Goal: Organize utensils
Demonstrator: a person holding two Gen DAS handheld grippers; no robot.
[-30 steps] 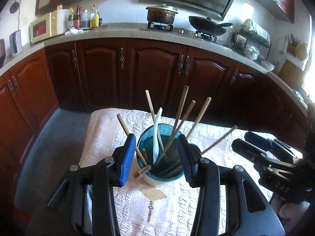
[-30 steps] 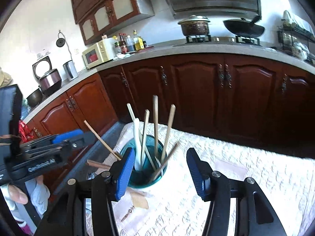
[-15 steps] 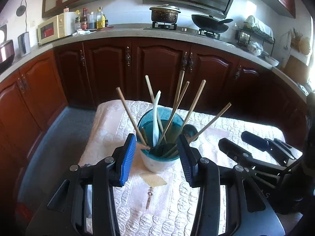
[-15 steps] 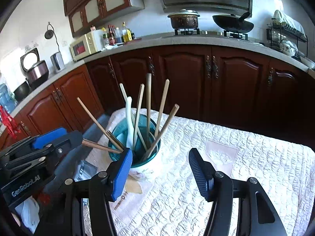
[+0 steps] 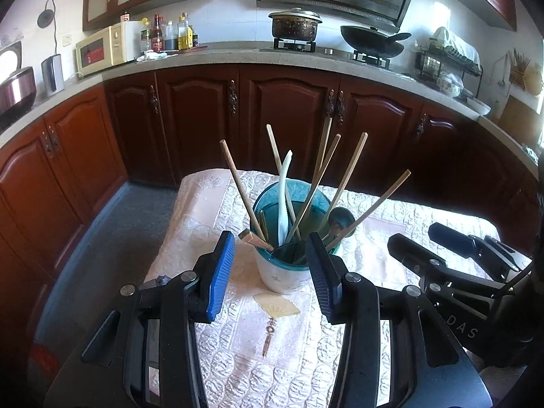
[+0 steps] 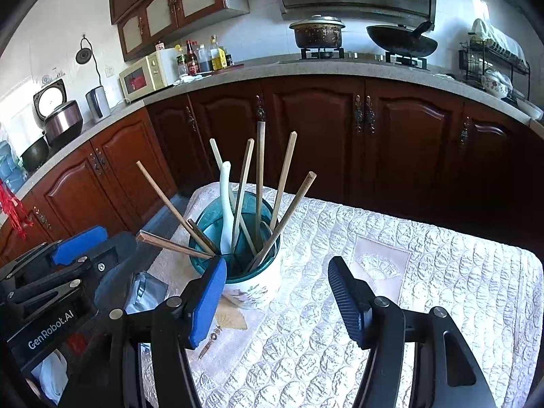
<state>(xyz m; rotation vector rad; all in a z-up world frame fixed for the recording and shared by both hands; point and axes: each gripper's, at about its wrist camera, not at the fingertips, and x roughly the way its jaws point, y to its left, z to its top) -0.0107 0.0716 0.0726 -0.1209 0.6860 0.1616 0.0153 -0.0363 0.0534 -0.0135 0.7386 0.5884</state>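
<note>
Teal-rimmed and white below, the cup (image 5: 289, 261) stands on the quilted cloth (image 5: 391, 210) near its left end, with a small fan design (image 5: 277, 307) stitched just in front of it. Wooden chopsticks (image 5: 350, 170) fan out of the cup at different tilts, a white spoon (image 5: 284, 197) stands among them, and a dark spoon (image 5: 340, 219) leans over the right side of the rim.

Seen from the left wrist, the left gripper (image 5: 270, 272) hangs released before the cup, its blue pads wide apart and touching nothing.

To its right, the right gripper (image 6: 277, 301) is also released, and its jaws are opening; only bare cloth lies between them, with the cup beside its left pad (image 6: 205, 301).

Beyond the cloth runs a wall of dark red cabinets (image 6: 316, 129) under a grey counter (image 6: 306, 66), where a pot (image 6: 318, 34) and a wok (image 6: 401, 42) sit on the stove.
</note>
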